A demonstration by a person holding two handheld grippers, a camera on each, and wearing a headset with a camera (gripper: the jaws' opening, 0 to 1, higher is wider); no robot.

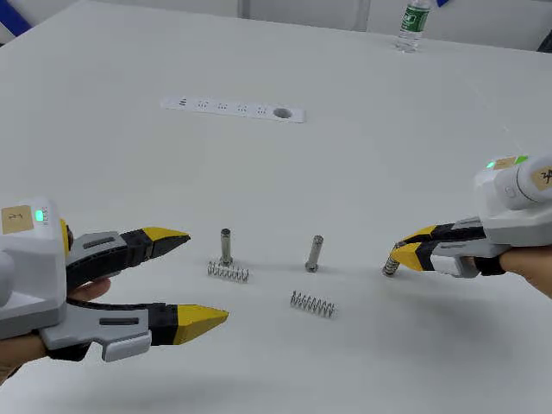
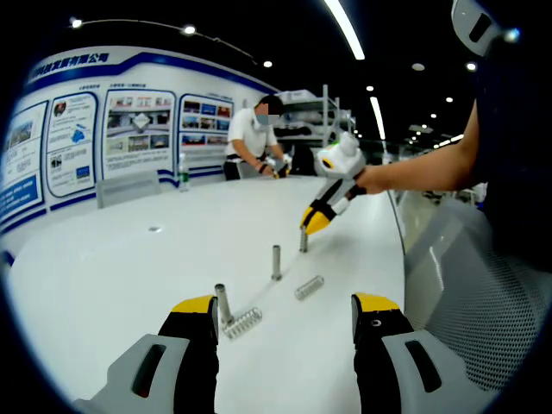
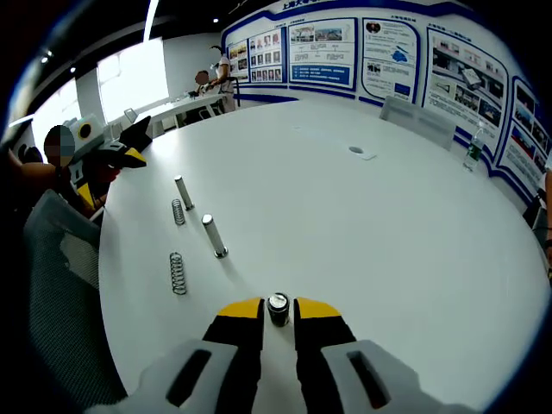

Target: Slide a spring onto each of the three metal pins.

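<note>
Right gripper view: your right gripper (image 3: pixel 278 304) has jaws clamped on one pin (image 3: pixel 278 310); your left gripper (image 1: pixel 207 276) holds jaws wide apart above the table (image 1: pixel 362 164).

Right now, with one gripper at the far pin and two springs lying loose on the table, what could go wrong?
1. The right gripper has its jaws close around the right pin, which stands free on the table. Pulling away sideways could topple it.
2. The left spring lies right beside the foot of the left pin. The open left gripper, reaching for it, could knock that pin over.
</note>
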